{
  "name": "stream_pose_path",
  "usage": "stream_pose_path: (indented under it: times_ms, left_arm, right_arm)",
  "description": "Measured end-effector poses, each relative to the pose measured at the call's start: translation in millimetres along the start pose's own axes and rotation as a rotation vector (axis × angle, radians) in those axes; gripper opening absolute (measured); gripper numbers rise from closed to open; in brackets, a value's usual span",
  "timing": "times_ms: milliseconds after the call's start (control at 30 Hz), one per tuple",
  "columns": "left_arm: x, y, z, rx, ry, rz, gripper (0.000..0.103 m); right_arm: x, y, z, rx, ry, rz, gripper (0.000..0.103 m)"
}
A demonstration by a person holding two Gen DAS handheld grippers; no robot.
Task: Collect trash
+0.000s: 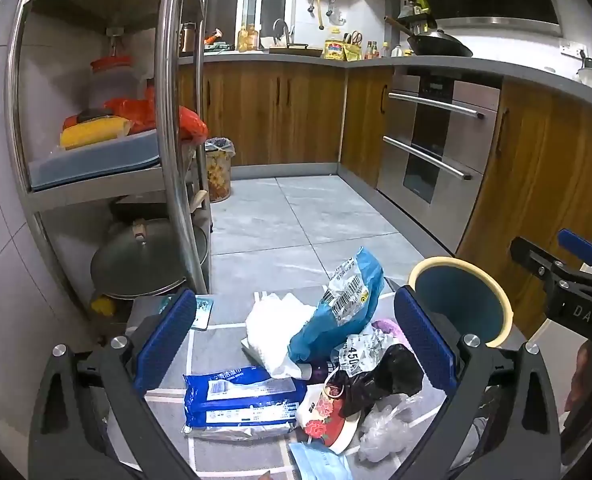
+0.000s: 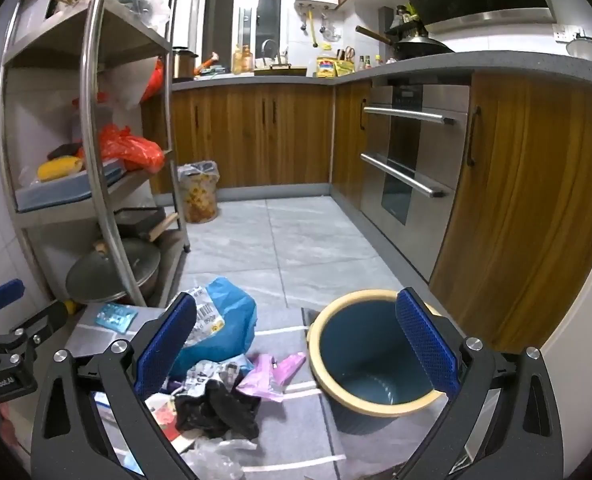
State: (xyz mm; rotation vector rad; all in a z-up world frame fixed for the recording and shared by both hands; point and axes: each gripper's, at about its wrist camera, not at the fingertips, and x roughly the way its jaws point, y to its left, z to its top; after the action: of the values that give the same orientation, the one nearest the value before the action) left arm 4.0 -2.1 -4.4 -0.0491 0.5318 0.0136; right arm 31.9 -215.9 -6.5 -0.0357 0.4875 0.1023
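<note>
A pile of trash lies on a grey mat: a blue plastic bag (image 1: 338, 312) with a barcode label, a white paper wad (image 1: 274, 328), a blue-white wipes pack (image 1: 242, 400), a black bag (image 1: 388, 376), a floral wrapper (image 1: 326, 412) and clear plastic (image 1: 384, 428). A blue bin with a cream rim (image 2: 370, 364) stands empty to the right of the pile; it also shows in the left wrist view (image 1: 466, 300). My left gripper (image 1: 296, 344) is open above the pile. My right gripper (image 2: 296, 344) is open between pile and bin. The blue bag (image 2: 224, 328), black bag (image 2: 220, 408) and a purple wrapper (image 2: 272, 372) show there too.
A steel shelf rack (image 1: 172, 120) with pots and bags stands on the left. Wooden cabinets (image 2: 256, 136) and an oven (image 2: 408, 152) line the back and right. A lined waste basket (image 2: 198, 190) stands by the rack. Grey tiled floor (image 2: 280, 240) lies beyond the mat.
</note>
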Motion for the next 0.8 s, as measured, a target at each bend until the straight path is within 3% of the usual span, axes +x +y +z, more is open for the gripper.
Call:
stream_pose_path:
  times_ms: [800]
  left_arm:
    - [2.9,0.5,-1.5,-0.011,0.016,0.005,0.098]
  right_arm:
    - [2.9,-0.8,-2.3,-0.004,0.007,-0.001,0.099]
